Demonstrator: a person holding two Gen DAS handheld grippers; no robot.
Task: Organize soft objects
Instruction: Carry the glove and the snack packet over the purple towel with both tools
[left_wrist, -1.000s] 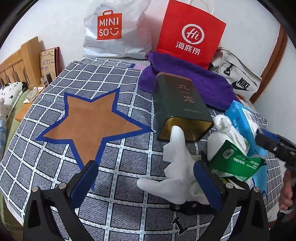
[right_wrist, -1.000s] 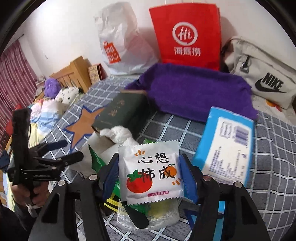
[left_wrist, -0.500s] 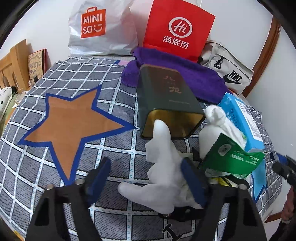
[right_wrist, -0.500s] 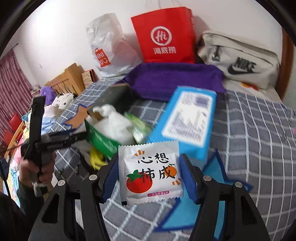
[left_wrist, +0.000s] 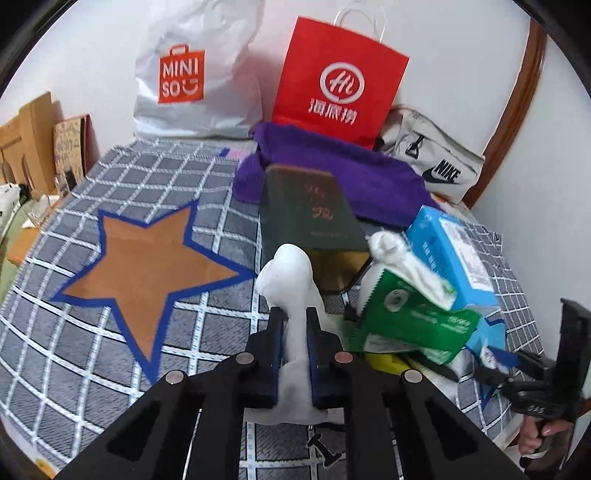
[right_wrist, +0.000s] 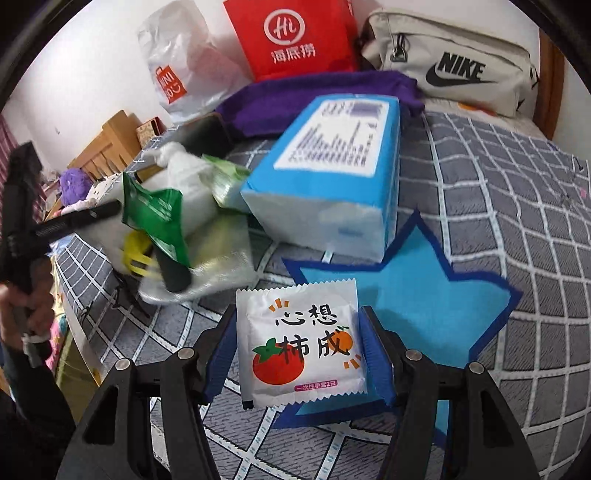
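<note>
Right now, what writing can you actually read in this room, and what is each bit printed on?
"MINI SO": white plastic bag.
"Hi" and "海底捞": red paper bag.
"NIKE": beige bag.
"心想柿成": white sachet in the right gripper.
Dark green tin, blue tissue pack, green wrapper: print too blurred.

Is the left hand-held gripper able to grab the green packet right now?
Probably not yet. The left hand-held gripper is shut on the white plush, so it has no free jaws. The green packet lies close by, to its right.
</note>
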